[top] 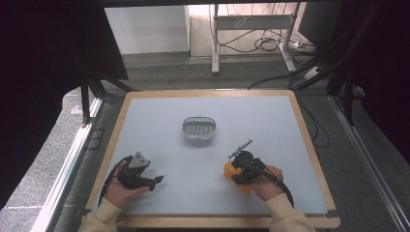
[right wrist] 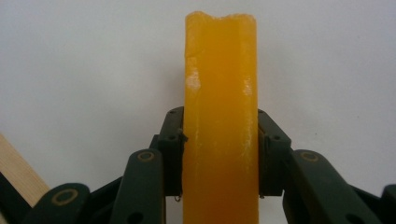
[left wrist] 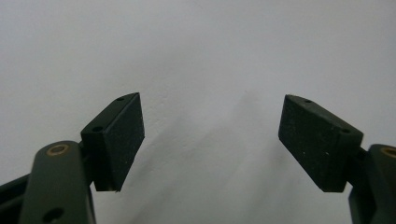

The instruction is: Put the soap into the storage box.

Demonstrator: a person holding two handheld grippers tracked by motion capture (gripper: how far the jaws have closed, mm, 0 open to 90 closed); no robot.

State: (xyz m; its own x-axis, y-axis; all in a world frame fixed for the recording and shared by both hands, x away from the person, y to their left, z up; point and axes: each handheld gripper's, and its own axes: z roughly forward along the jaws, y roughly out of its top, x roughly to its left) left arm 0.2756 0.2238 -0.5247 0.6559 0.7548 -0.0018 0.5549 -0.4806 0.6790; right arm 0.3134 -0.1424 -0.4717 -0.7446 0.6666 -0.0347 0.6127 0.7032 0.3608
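An orange bar, like a soap bar (right wrist: 219,126), stands on edge between the pads of my right gripper (right wrist: 219,158), which is shut on it. In the high view the same orange bar (top: 233,171) sits low over the table's front right, under my right gripper (top: 238,175). My left gripper (top: 155,181) rests at the front left, held by a hand. Its pads (left wrist: 119,140) stand wide apart over bare table, so my left gripper (left wrist: 210,140) is open and holds nothing. A small white slotted dish (top: 198,128) lies at mid-table, apart from both grippers.
The pale blue table top (top: 164,121) has a wooden rim (top: 309,140); a strip of that rim (right wrist: 16,170) shows in the right gripper view. Black frame posts flank the table, and cables lie on the floor beyond its far edge.
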